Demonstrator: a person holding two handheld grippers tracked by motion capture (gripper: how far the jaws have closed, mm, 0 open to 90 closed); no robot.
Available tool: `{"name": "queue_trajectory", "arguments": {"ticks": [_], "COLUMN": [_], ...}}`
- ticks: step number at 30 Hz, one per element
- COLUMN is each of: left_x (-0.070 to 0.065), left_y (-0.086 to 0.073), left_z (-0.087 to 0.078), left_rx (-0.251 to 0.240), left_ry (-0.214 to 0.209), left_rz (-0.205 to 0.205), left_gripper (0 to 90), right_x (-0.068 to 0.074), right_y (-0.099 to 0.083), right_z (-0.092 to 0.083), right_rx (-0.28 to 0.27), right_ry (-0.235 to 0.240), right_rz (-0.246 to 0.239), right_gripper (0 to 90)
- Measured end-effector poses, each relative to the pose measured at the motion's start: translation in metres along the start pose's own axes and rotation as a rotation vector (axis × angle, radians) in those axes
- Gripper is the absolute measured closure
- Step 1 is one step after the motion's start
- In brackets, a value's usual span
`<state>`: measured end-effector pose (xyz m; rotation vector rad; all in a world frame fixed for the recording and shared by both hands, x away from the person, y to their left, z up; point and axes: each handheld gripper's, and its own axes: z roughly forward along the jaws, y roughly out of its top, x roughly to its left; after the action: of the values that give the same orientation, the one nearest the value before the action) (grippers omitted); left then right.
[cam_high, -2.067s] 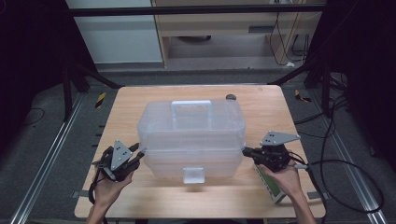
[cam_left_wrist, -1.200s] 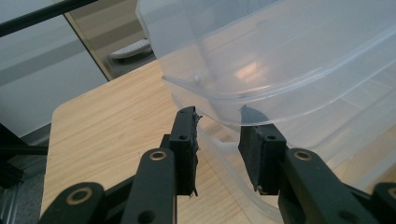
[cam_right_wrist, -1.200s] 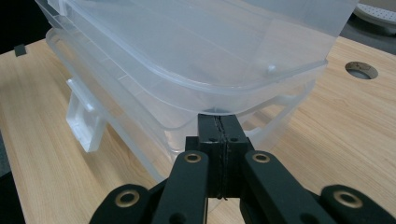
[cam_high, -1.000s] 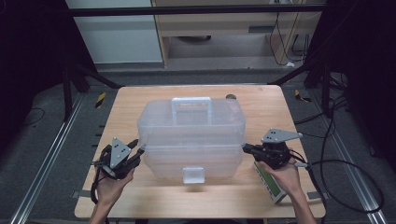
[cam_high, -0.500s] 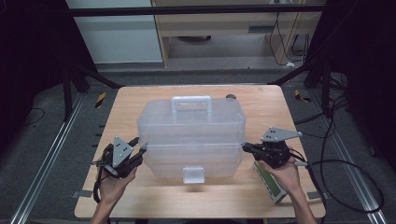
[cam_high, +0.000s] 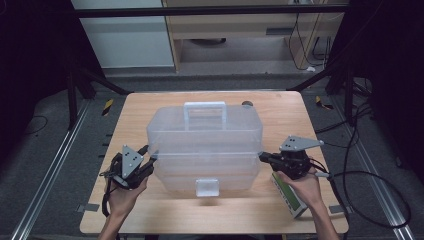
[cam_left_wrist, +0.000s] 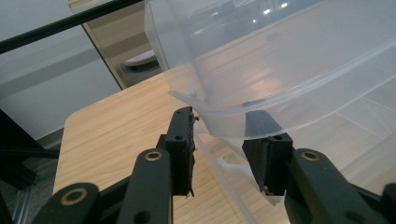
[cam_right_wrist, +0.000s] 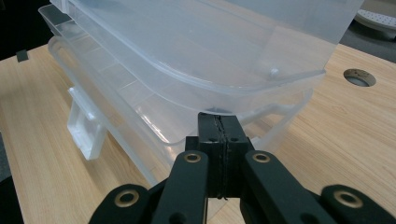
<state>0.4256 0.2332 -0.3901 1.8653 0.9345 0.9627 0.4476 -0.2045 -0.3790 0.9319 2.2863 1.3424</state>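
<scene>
A clear plastic toolbox (cam_high: 205, 172) stands mid-table, its lid (cam_high: 205, 127) with a white handle (cam_high: 204, 107) raised off the base at the front. My left gripper (cam_high: 150, 159) is at the box's left end. Its jaws (cam_left_wrist: 224, 140) have just been opening, and they stand open with the lid's rim corner (cam_left_wrist: 205, 109) between them and not pressed. My right gripper (cam_high: 262, 156) is at the right end, shut (cam_right_wrist: 218, 120) with nothing between the pads, its tips right under the lid's rim (cam_right_wrist: 261, 86). The white front latch (cam_high: 207, 187) hangs loose.
A green and white device (cam_high: 291, 196) lies under the person's right hand near the front right corner. The wooden table (cam_high: 145, 107) has a round cable hole (cam_high: 246, 104) behind the box. Dark frame struts and cables surround the table.
The lid has tipped up and back off the base, so its handle now sits farther back and higher. Both hands have stayed at the box's ends.
</scene>
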Motion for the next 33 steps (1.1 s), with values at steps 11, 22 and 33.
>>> {"name": "queue_trajectory", "arguments": {"ticks": [11,22,33], "left_x": [-0.001,-0.001,0.002], "left_y": [0.007,0.012,0.016], "left_z": [0.001,0.001,0.002], "left_rx": [0.011,0.018,0.022], "left_ry": [0.028,0.041,0.040], "left_rz": [-0.003,-0.007,-0.019], "left_gripper": [65.0,66.2,66.7], "right_x": [0.002,0.003,0.001], "right_y": [-0.004,-0.010,-0.012], "right_z": [0.000,0.008,0.022], "right_rx": [0.019,0.087,0.161], "right_ry": [-0.015,-0.086,-0.146], "right_rz": [-0.001,0.003,0.044], "right_gripper": [83.1,68.1,64.5]}}
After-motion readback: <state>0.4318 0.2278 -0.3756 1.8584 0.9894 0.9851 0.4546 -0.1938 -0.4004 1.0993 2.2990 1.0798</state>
